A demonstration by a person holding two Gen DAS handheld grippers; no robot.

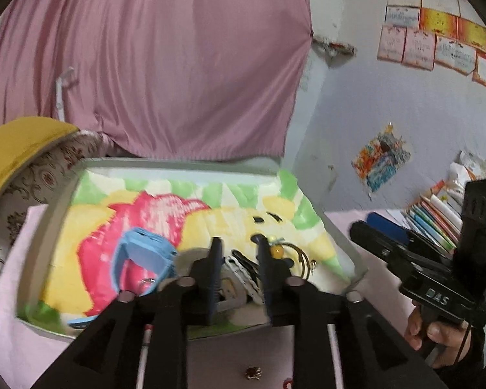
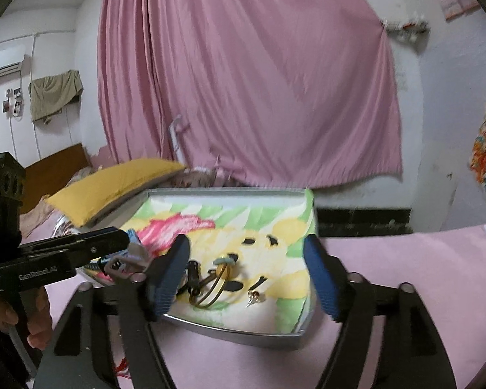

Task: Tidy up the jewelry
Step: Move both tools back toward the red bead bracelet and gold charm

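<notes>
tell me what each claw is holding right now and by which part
Nothing is held. The left claw and the right claw both stand open above the tray, with the jewelry lying loose in it.

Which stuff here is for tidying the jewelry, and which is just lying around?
For the job:
- tray with the picture liner
- gold bangles
- small earring
- blue watch
- white link bracelet
- brooch on the pink cloth, outside the tray

Just lying about:
- yellow pillow
- pink curtain
- books
- wall papers
</notes>
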